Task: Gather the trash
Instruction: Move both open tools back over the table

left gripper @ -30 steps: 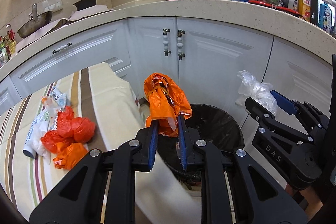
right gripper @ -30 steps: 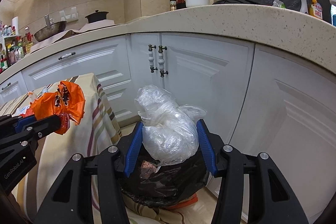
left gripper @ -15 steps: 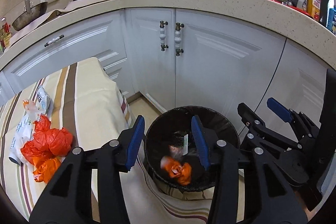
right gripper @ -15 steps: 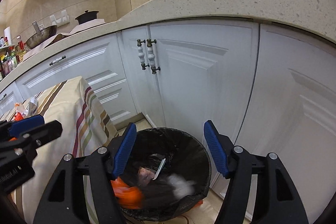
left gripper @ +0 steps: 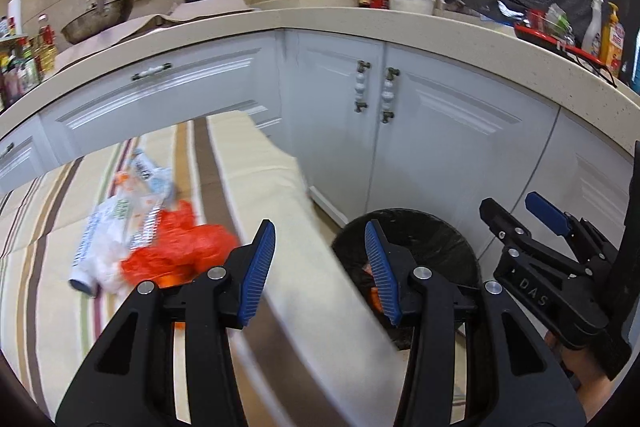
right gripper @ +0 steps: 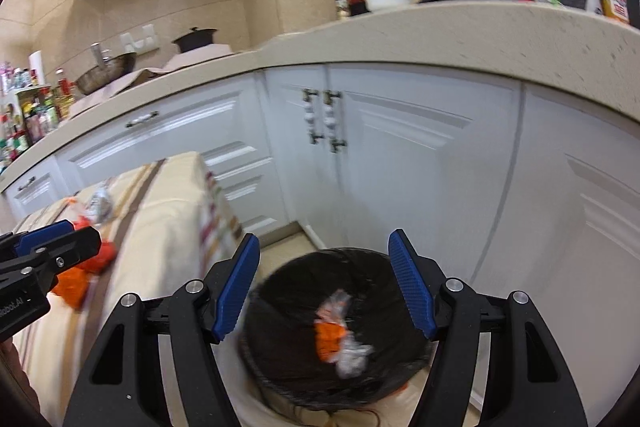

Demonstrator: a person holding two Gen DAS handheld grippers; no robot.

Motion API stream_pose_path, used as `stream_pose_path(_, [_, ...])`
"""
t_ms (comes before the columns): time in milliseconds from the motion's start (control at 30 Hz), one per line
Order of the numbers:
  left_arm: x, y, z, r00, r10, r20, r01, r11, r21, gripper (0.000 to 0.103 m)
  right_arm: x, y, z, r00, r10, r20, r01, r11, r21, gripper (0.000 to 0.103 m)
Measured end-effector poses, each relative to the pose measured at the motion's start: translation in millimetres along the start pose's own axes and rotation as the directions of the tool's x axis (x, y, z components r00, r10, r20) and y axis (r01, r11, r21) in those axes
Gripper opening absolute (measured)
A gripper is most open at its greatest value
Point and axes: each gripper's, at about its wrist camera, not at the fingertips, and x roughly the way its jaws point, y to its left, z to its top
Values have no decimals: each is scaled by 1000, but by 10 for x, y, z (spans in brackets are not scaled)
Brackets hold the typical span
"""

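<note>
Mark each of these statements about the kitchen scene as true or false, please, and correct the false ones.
1. The left gripper holds an orange bag. False: its jaws are open with nothing between them.
2. Orange and clear scraps lie inside the black bin. True.
3. No trash is left on the striped cloth. False: red-orange bags and white wrappers lie there.
4. The right gripper is open and empty above the bin. True.
5. The cabinet doors behind the bin stand open. False: they are shut.
</note>
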Motion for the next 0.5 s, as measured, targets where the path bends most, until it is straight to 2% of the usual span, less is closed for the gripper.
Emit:
stream_pose_path(233, [-249, 593, -124, 994, 106, 11, -105, 992, -69, 46, -68, 543, 20, 995, 102, -2, -102, 993, -64, 66])
stream_pose_path(500, [-472, 1244, -304, 974, 225, -9, -224, 963, -152, 46, -136, 1121, -34, 979, 201, -30, -203, 969, -138, 66])
